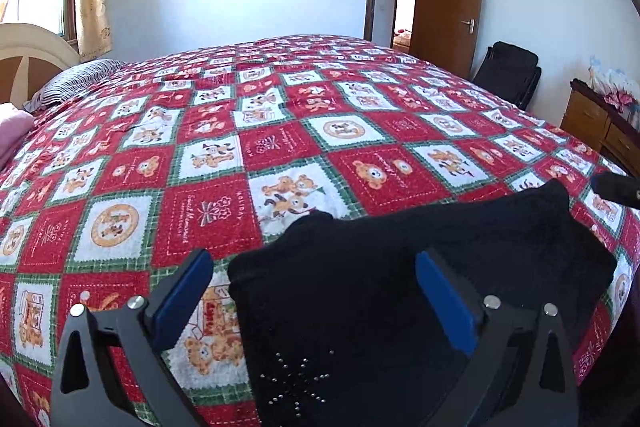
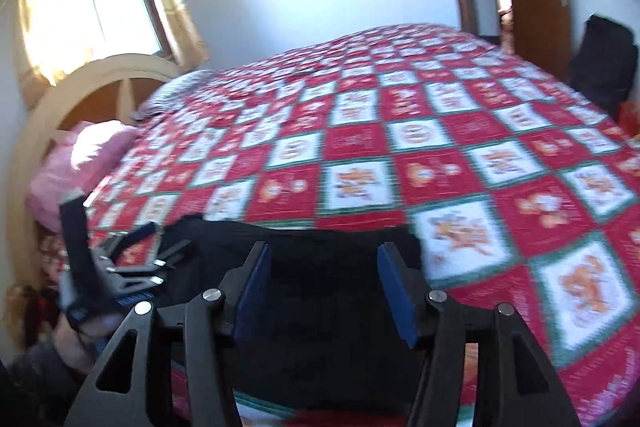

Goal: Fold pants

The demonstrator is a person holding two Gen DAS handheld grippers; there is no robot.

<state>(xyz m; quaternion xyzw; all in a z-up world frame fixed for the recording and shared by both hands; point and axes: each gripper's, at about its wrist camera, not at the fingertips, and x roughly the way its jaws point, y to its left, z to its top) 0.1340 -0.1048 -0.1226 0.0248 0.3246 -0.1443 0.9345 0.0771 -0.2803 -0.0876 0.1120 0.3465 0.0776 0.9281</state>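
Black pants [image 1: 360, 291] lie in a folded heap on the near edge of the bed, with a pattern of small shiny studs [image 1: 296, 383] on the cloth. My left gripper [image 1: 312, 263] hovers over their left part with its jaws spread wide; one blue pad [image 1: 180, 303] is over the bedspread, the other over the black cloth. In the right wrist view, which is blurred, the pants [image 2: 320, 307] fill the space under my right gripper [image 2: 324, 251], whose blue pads stand apart and press on nothing. The left gripper [image 2: 148, 243] shows at the pants' left end.
A red, white and green checked bedspread [image 1: 280, 147] covers the whole bed. A pink pillow [image 2: 80, 163] and curved headboard [image 2: 100, 79] lie at the left, a striped pillow [image 1: 76, 79] beyond. A black chair [image 1: 508, 71], wooden cabinet [image 1: 600, 123] and open door [image 1: 448, 3] stand at the right.
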